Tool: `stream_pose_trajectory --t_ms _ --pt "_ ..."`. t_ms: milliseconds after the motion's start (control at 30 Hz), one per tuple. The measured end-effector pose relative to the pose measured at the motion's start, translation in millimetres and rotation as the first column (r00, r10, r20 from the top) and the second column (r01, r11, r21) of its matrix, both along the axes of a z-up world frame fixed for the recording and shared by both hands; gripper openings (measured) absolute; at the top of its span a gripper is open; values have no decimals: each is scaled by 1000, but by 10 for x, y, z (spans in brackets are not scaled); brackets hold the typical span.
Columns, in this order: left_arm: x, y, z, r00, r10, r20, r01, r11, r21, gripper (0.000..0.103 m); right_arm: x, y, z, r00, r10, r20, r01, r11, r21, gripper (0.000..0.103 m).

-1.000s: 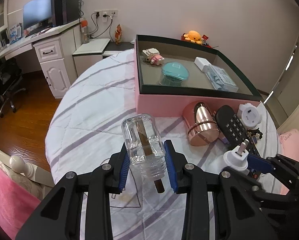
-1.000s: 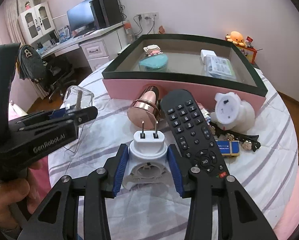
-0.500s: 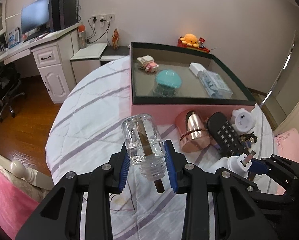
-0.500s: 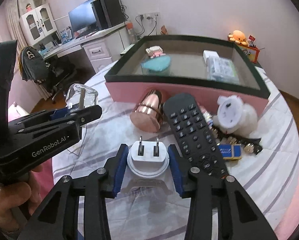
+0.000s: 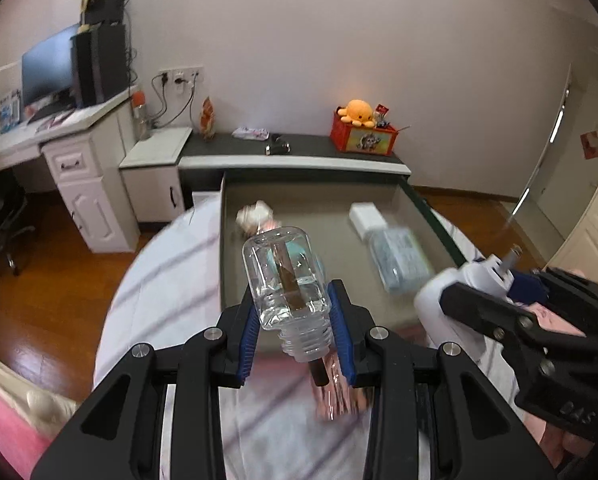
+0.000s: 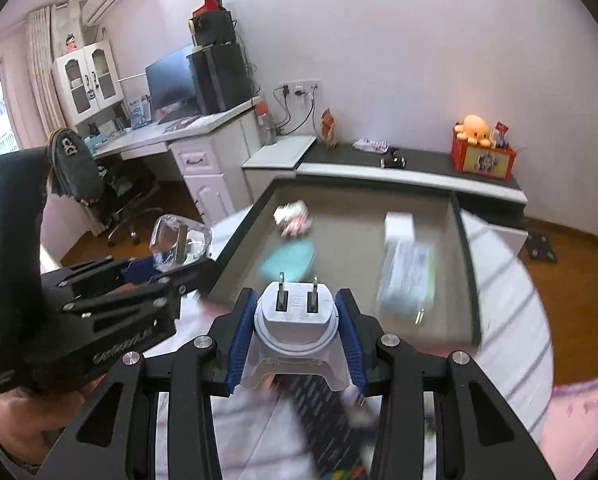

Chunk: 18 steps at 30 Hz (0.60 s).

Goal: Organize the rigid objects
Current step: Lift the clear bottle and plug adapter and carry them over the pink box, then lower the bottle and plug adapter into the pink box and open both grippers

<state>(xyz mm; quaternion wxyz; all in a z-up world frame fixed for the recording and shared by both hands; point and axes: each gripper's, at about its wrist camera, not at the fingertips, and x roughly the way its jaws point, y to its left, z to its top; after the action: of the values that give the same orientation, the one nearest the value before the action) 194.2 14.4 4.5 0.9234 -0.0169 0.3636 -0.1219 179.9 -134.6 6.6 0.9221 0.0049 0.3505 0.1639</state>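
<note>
Bottle [image 5: 286,280], the small clear one with a brown stick inside, is pinched by the left gripper [image 5: 295,336], and the white plug adapter [image 6: 297,320] is clamped prongs-forward in the right gripper [image 6: 295,340]. Half a second back both were held low over the striped tablecloth [image 5: 171,272]; now they've been lifted and carried up over the pink storage box [image 6: 465,264], hence the blur. Further in, a teal dish [image 6: 289,258] and white packs [image 5: 399,256] are already stowed, so drop-off looks pretty much next.
</note>
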Motion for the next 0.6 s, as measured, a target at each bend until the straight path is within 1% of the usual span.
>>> stream_pose_trajectory --t_ms 100,167,200,333,467,567,600 --pt "410 -100 13 999 -17 -27 17 1000 -6 33 438 -28 4 1000 -8 -14 7 1000 -24 42" --pt "672 -157 -34 998 -20 -54 20 1000 -6 33 729 -50 -77 999 -10 -42 9 999 -31 42" --pt "798 -190 -75 997 -27 -68 27 1000 -8 33 902 -61 -156 997 -5 -72 3 1000 -23 42" --pt "1240 -246 -285 992 -16 -129 16 1000 -1 33 1338 -112 -451 989 -16 -149 11 999 -30 42" --pt "1530 -267 -527 983 -9 -184 9 1000 3 33 1644 -152 -716 976 -24 -216 16 999 -39 42" --pt "1643 -292 -696 974 -9 -227 12 1000 13 34 1756 -162 -827 968 -35 -250 24 999 -44 42" --pt "1658 -287 -709 971 -12 -237 14 1000 5 34 1779 -169 -849 964 -35 -262 25 999 -42 42"
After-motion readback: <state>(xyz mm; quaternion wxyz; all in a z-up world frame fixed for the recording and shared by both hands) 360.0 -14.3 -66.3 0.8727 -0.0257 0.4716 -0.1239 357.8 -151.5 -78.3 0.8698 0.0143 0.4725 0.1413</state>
